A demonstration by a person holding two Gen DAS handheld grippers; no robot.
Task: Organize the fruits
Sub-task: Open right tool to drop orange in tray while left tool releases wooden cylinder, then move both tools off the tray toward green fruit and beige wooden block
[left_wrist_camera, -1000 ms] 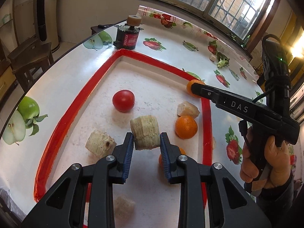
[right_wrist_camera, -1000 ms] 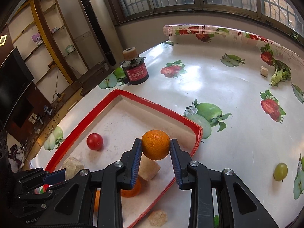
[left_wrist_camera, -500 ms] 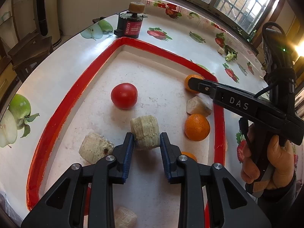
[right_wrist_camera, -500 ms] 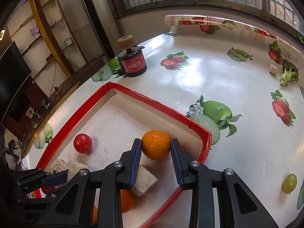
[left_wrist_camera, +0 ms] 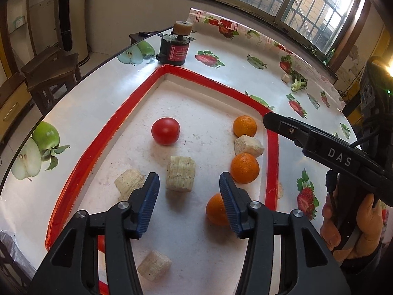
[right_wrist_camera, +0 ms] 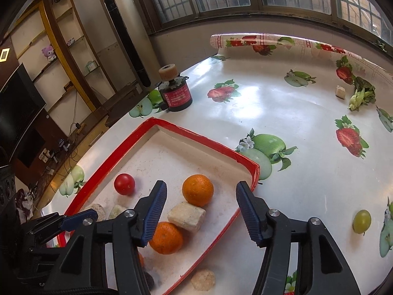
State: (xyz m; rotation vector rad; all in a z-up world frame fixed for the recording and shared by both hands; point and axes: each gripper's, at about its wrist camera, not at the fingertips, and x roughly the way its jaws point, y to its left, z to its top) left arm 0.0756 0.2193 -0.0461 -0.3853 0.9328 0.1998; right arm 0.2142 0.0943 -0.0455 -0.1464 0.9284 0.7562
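Observation:
The red-rimmed white tray [left_wrist_camera: 118, 123] holds a tomato [left_wrist_camera: 165, 131], three oranges and several beige chunks. My left gripper [left_wrist_camera: 189, 189] hangs over the near part of the tray with its jaws opening. A ribbed beige chunk [left_wrist_camera: 180, 177] lies on the tray just beyond its fingertips, and neither pad touches it. My right gripper [right_wrist_camera: 201, 193] is over the tray's right corner, jaws opening too. An orange [right_wrist_camera: 197, 190] rests on the tray between and beyond its pads, free of both. A beige block [right_wrist_camera: 186, 216] and another orange [right_wrist_camera: 166, 237] lie below it.
A black and red motor [right_wrist_camera: 175, 93] stands behind the tray's far corner. On the fruit-print tablecloth lie a green grape [right_wrist_camera: 361, 217], a leafy vegetable [right_wrist_camera: 362, 95], a small beige cube [right_wrist_camera: 340, 91] and a beige piece [right_wrist_camera: 202, 279] by the tray's near rim. A hand [left_wrist_camera: 353, 223] holds the right gripper.
Both grippers went from shut to open. The left let go of the ribbed beige chunk and the right let go of the orange. Both things now lie on the tray.

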